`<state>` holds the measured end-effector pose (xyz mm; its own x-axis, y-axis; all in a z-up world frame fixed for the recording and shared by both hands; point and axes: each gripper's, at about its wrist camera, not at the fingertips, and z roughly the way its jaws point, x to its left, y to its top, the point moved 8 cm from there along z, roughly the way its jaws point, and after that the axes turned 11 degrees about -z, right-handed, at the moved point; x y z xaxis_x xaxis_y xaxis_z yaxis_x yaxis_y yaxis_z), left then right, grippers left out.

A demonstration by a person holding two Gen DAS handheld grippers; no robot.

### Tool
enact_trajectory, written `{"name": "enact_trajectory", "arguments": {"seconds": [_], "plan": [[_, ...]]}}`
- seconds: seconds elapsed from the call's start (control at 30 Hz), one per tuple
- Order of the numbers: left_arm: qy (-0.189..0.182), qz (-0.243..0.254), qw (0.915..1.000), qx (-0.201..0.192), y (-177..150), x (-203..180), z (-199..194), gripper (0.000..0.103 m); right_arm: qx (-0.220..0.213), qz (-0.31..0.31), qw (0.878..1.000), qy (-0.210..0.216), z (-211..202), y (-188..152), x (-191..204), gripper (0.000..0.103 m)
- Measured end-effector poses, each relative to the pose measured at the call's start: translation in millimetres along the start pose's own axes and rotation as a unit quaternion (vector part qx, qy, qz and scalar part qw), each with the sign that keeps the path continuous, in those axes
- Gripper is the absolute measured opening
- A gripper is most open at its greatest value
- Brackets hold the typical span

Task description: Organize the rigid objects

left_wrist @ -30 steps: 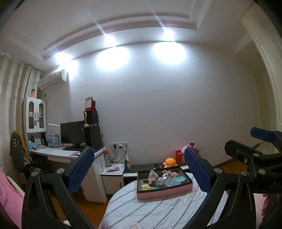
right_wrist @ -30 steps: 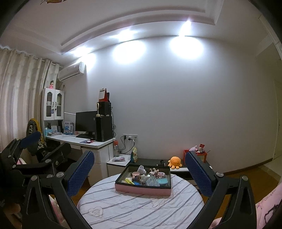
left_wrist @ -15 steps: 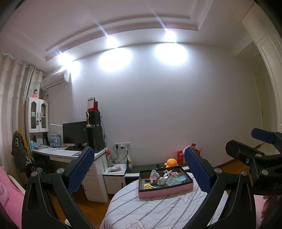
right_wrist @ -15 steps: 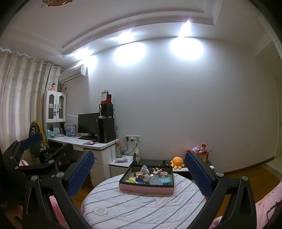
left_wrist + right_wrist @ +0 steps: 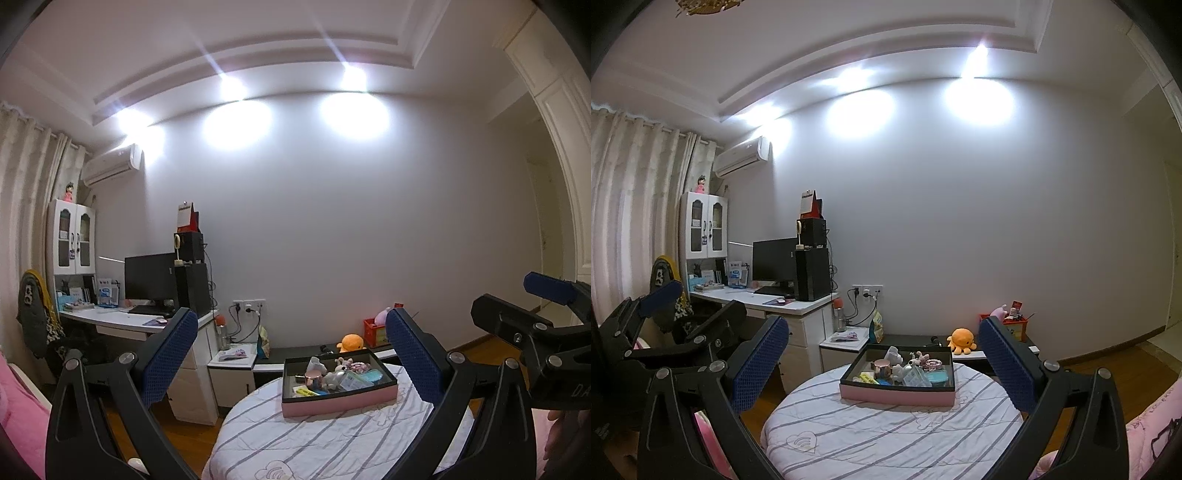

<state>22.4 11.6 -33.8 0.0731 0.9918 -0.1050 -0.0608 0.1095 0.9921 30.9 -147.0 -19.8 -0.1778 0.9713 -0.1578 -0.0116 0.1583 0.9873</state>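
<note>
Left wrist view is showing the left gripper spread wide with nothing between its blue textured pads, held up above the bench and aimed across it. Right wrist view is showing the right gripper equally spread and empty; from the left camera its black frame is also hanging off to the right side.

Straight ahead of both grippers and below them, the shallow pink-sided box with a black rim is sitting on the round bench draped in a white cloth with grey stripes. Inside the box a jumble of small rigid items is lying together: a copper-coloured metal cup, a teal flat case, a yellow-green stick-like piece and some pale figurines, too small to name further.

Over the last second both cameras are drifting slightly: the box is sliding a little lower and rightward in the left view and sitting a touch larger in the right view, so the grippers are easing forward while tilting. Nothing in the box is changing place, and neither gripper is closing.

For the task this reads as an approach or a pause with both grippers free. The items are gathered in the box, which would fit either a pile awaiting sorting or a collection already put away; these views cannot settle which.
</note>
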Motion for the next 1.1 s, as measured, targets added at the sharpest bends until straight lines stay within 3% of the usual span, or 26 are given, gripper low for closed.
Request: {"name": "enact_trajectory", "arguments": {"seconds": [1.1], "plan": [[0.005,0.003,1.0000,-0.005,-0.8,2.7,-1.8,0.103,-0.001,-0.001,1.000,-0.001,-0.1,-0.5,2.3,0.103]]}}
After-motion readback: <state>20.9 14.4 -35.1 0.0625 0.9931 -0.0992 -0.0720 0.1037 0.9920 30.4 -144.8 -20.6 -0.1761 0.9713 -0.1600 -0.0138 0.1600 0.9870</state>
